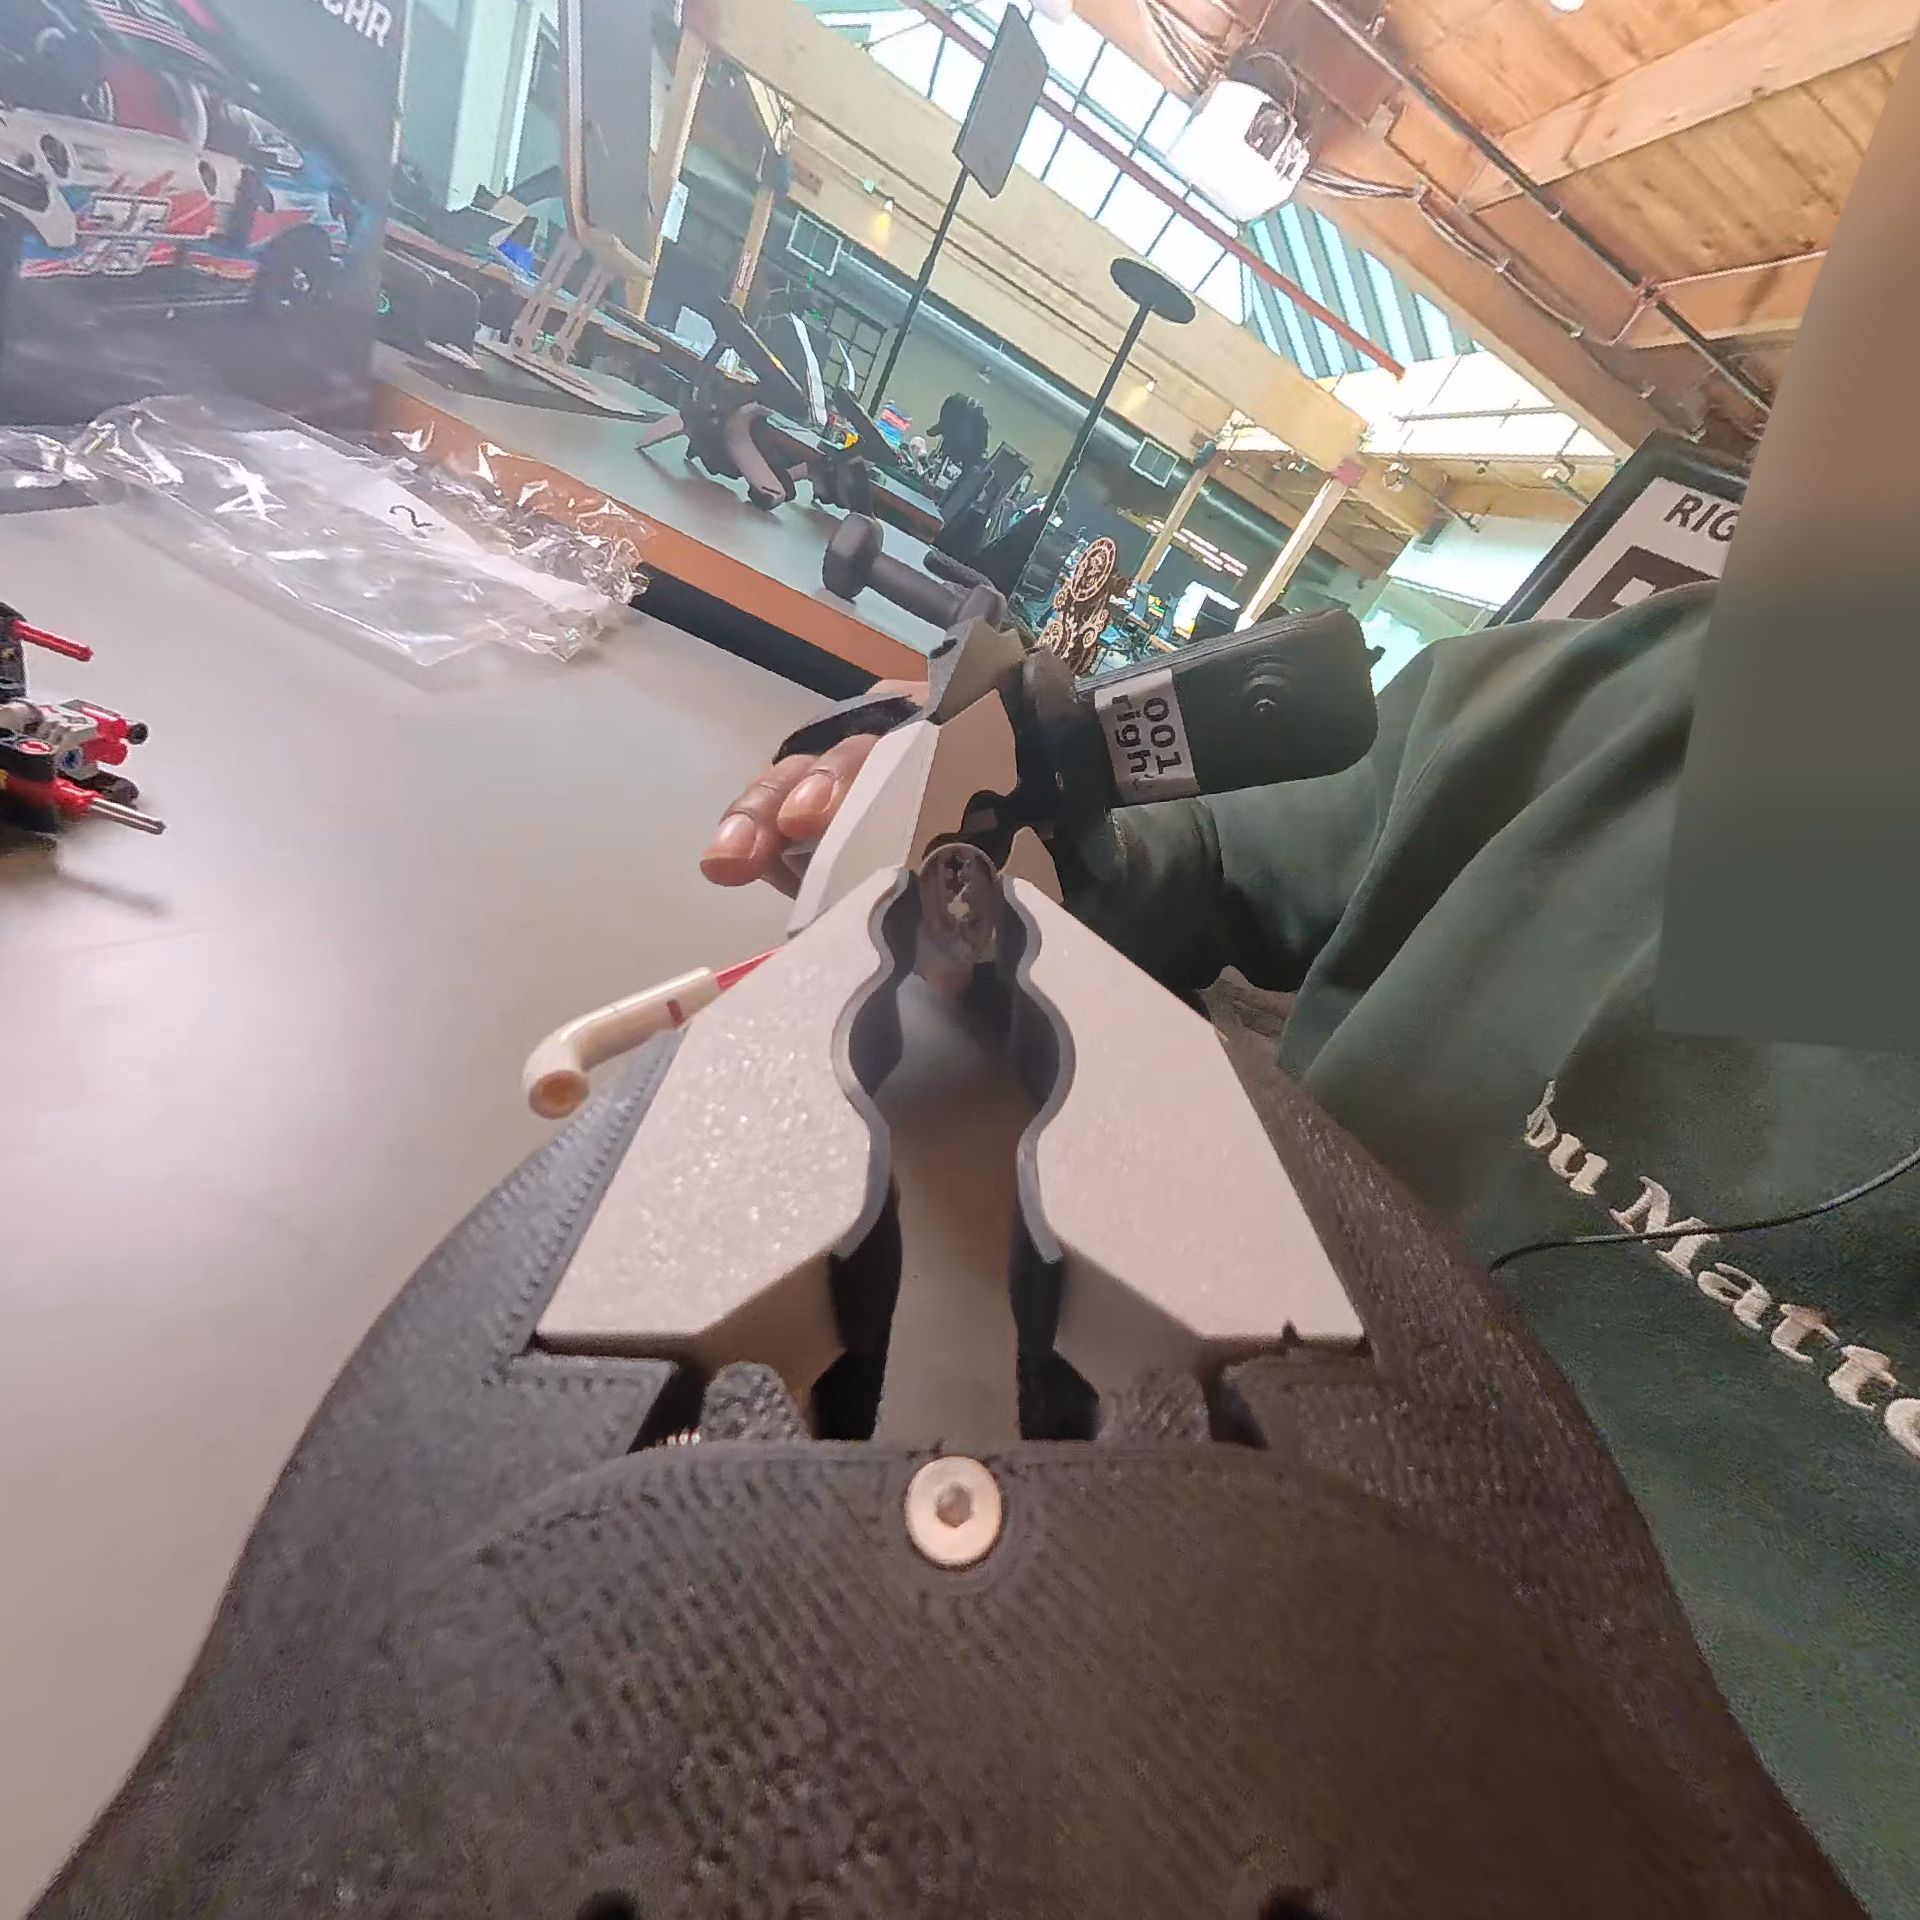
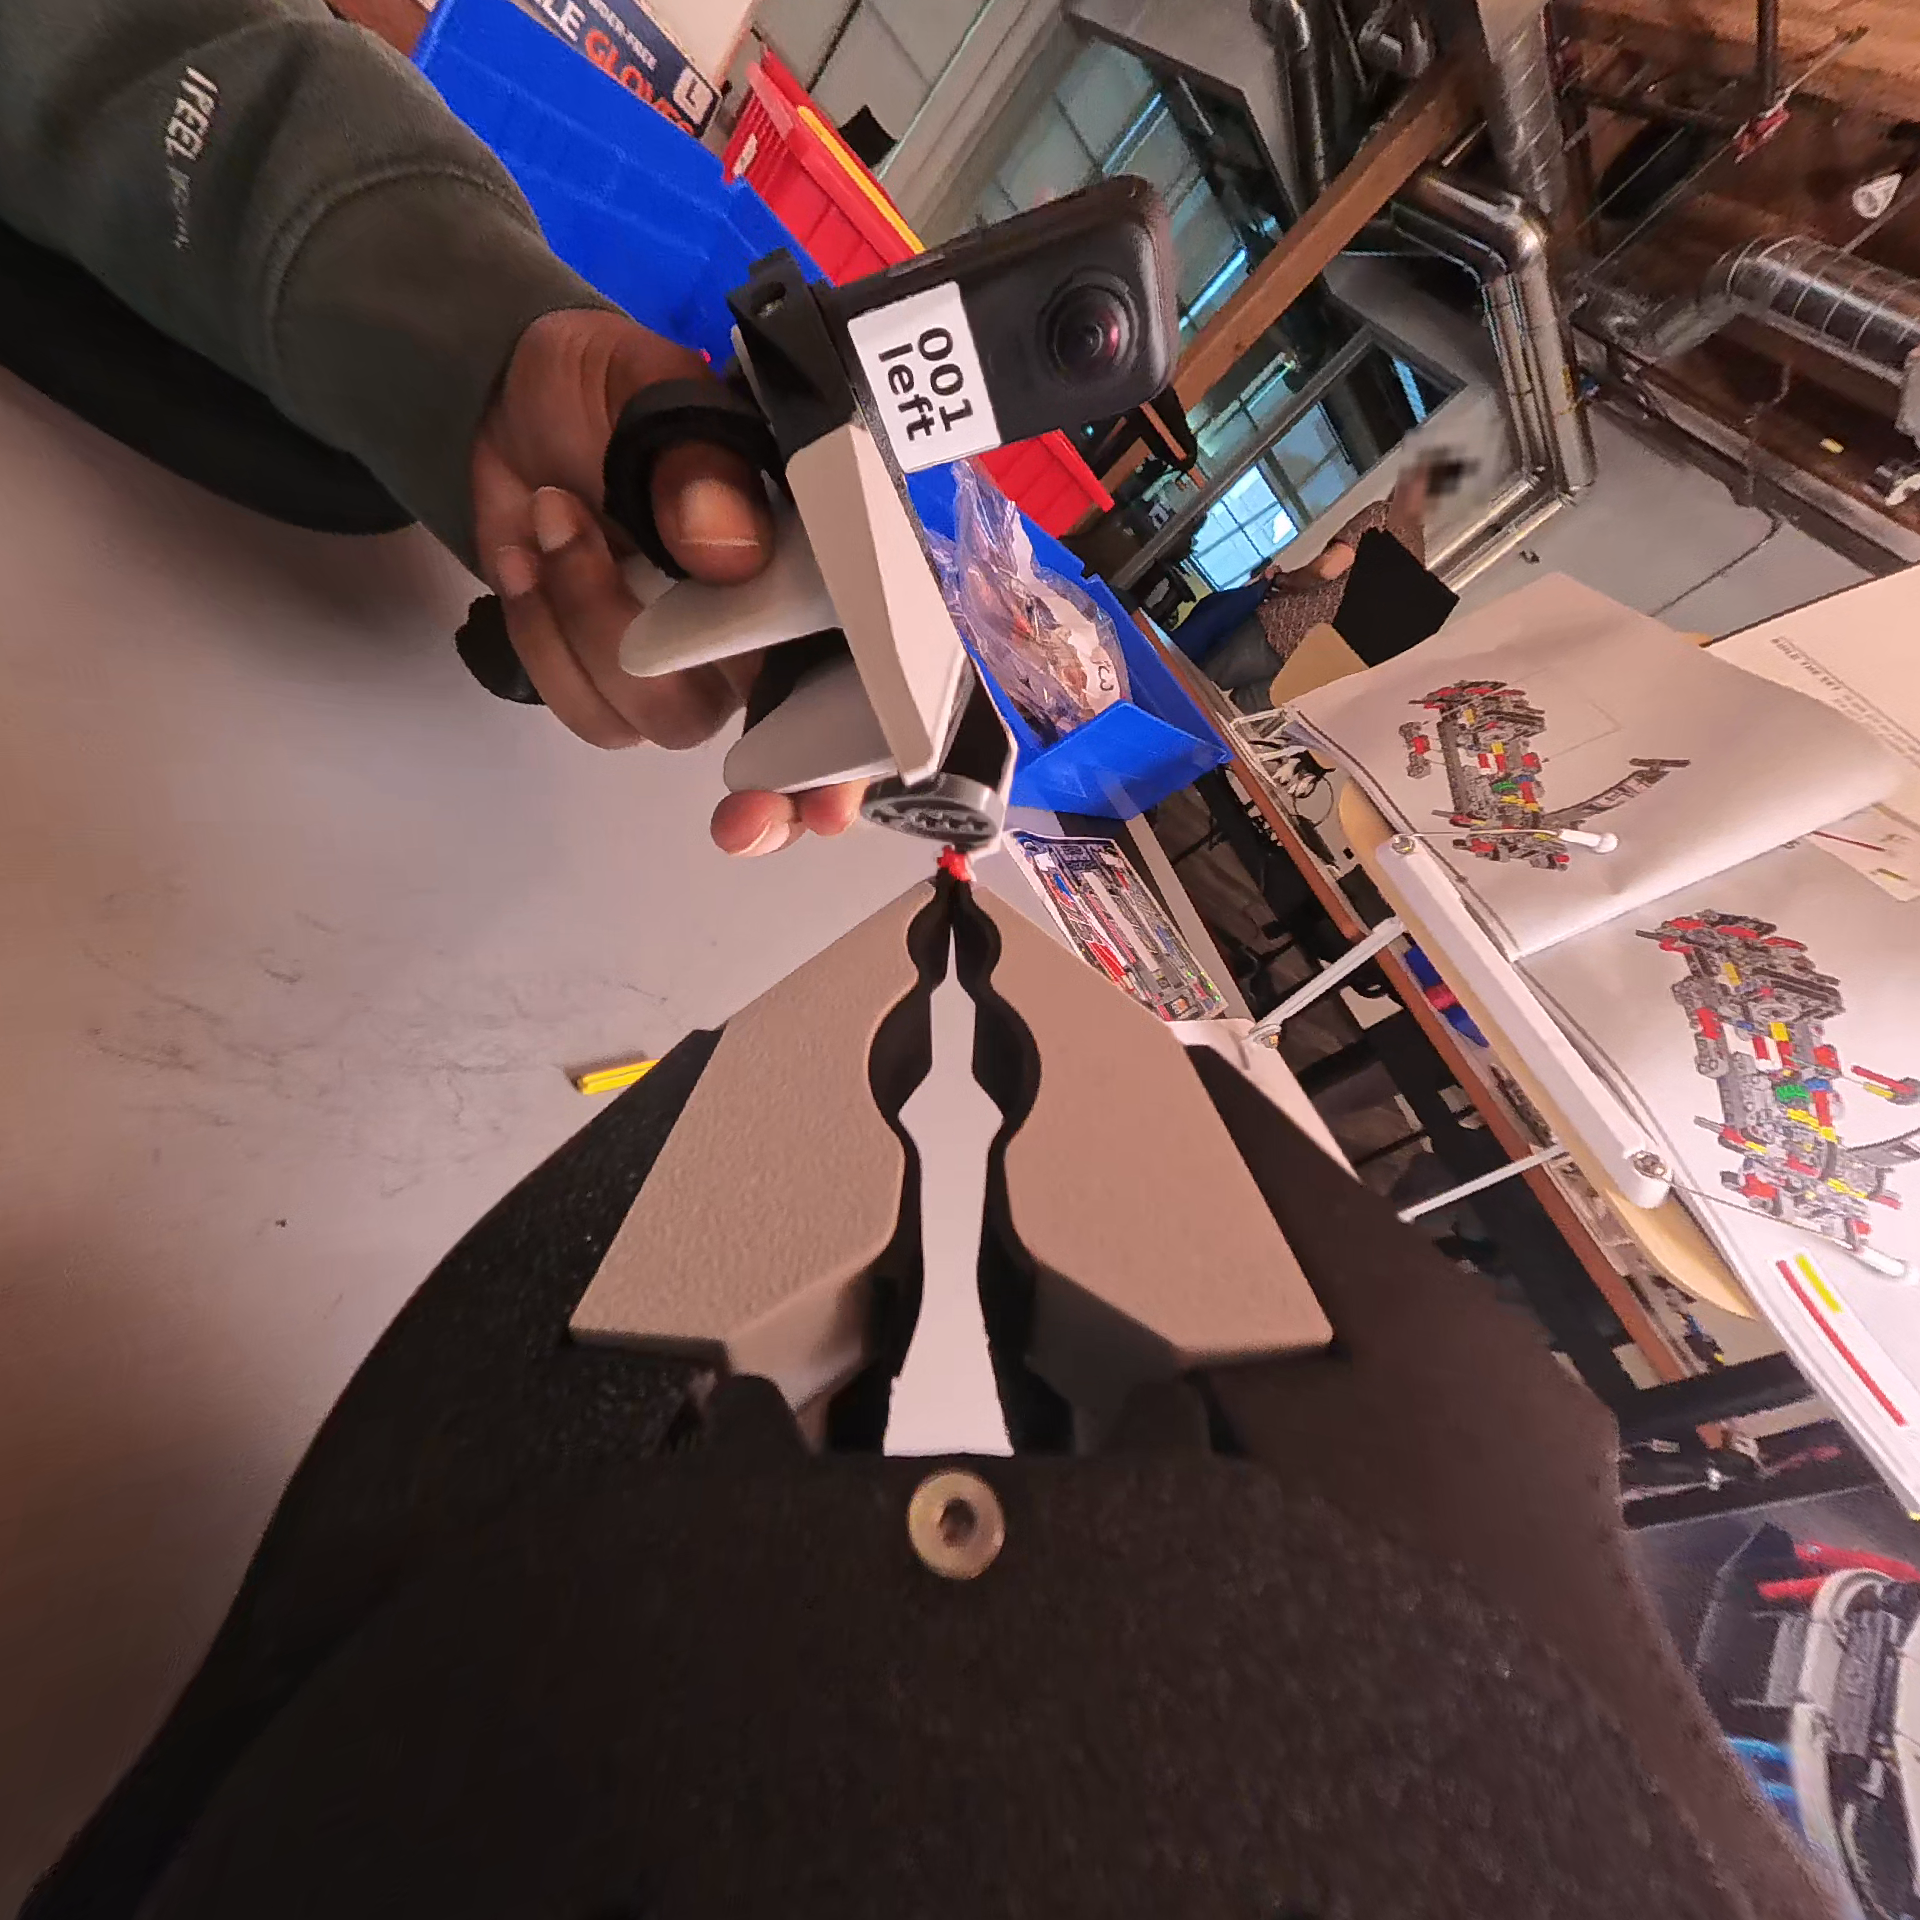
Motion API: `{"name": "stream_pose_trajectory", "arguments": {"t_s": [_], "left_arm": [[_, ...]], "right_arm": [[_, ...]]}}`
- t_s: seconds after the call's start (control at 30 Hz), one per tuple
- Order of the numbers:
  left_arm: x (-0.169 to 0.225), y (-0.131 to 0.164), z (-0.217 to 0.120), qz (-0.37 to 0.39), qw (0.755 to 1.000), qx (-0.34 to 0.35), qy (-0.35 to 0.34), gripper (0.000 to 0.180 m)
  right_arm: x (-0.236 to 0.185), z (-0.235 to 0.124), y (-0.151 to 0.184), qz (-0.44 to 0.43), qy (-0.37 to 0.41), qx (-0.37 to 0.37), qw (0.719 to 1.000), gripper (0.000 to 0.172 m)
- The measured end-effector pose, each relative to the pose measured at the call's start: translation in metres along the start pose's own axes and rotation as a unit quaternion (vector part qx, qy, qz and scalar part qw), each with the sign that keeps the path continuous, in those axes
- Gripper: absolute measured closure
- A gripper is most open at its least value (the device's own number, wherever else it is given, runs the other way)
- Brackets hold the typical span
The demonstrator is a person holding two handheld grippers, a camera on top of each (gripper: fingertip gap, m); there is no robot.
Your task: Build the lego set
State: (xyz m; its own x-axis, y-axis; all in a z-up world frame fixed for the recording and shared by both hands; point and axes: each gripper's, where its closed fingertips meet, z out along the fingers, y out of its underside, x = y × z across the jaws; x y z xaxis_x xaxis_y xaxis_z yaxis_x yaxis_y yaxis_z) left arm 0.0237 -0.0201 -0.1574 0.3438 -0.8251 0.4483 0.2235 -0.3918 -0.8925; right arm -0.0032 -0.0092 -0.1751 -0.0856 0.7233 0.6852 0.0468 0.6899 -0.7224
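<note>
The pale surface (image 1: 312, 935) fills most of both views. Open instruction pages (image 2: 1558, 727) lie off to one side, a blue bin (image 2: 1122, 738) of bagged parts stands behind the tongs, and a clear bag (image 1: 343, 540) lies flat farther off. A small red and black model (image 1: 62, 748) rests well apart from the work, and a yellow piece (image 2: 613, 1075) lies alone on the surface.

The left tongs (image 1: 954, 914) and right tongs (image 2: 954, 883) are held tip to tip above the surface. The left tongs are closed on a disc (image 2: 930, 810) at the very ends of the fingers, one pad on either side of its rim. It is grey, round and flat, with a toothed or cross-shaped opening in its face.

The right tongs are almost fully closed, pinching a thin red rod (image 2: 954, 862) whose tip just reaches the disc's face.

A white bent tube (image 1: 613, 1039) with a red end shows beside the left tongs. Its far end is hidden behind a finger, so what carries it cannot be told.

My judgement of the risks: the disc is gripped only by its edge at the fingertips, so a sideways push from the rod could twist it or pop it free. The rod is thin, little of it is clamped, and it could pivot or slide back under pressure.
</note>
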Motion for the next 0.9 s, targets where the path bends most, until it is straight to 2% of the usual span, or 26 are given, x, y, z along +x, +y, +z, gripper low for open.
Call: {"name": "stream_pose_trajectory", "arguments": {"t_s": [0.03, 0.2, 0.3, 0.43, 0.53, 0.7, 0.9], "left_arm": [[-0.001, -0.001, -0.001, -0.001, 1.0, 0.002, 0.0, 0.167], [-0.009, -0.01, -0.012, -0.014, 1.0, 0.024, -0.005, 0.168], [-0.027, -0.011, -0.025, -0.014, 0.999, 0.018, -0.043, 0.168], [-0.061, 0.008, -0.041, 0.011, 0.99, -0.054, -0.132, 0.167], [-0.073, 0.026, -0.046, 0.032, 0.98, -0.109, -0.166, 0.167], [-0.067, 0.032, -0.037, 0.02, 0.984, -0.108, -0.143, 0.167], [-0.07, 0.044, -0.036, 0.045, 0.976, -0.146, -0.156, 0.167]], "right_arm": [[0.0, 0.0, 0.0, 0.007, -0.001, 0.002, 1.0, 0.172], [0.0, -0.002, 0.004, 0.041, -0.013, -0.001, 0.999, 0.172], [0.001, -0.003, 0.01, 0.063, -0.021, -0.008, 0.998, 0.172], [0.003, -0.004, 0.025, 0.094, -0.034, -0.034, 0.994, 0.172], [0.005, -0.006, 0.044, 0.127, -0.047, -0.064, 0.989, 0.172], [0.008, -0.007, 0.052, 0.204, -0.062, -0.061, 0.975, 0.169], [-0.017, -0.004, 0.065, 0.194, -0.116, -0.101, 0.969, 0.161]]}}
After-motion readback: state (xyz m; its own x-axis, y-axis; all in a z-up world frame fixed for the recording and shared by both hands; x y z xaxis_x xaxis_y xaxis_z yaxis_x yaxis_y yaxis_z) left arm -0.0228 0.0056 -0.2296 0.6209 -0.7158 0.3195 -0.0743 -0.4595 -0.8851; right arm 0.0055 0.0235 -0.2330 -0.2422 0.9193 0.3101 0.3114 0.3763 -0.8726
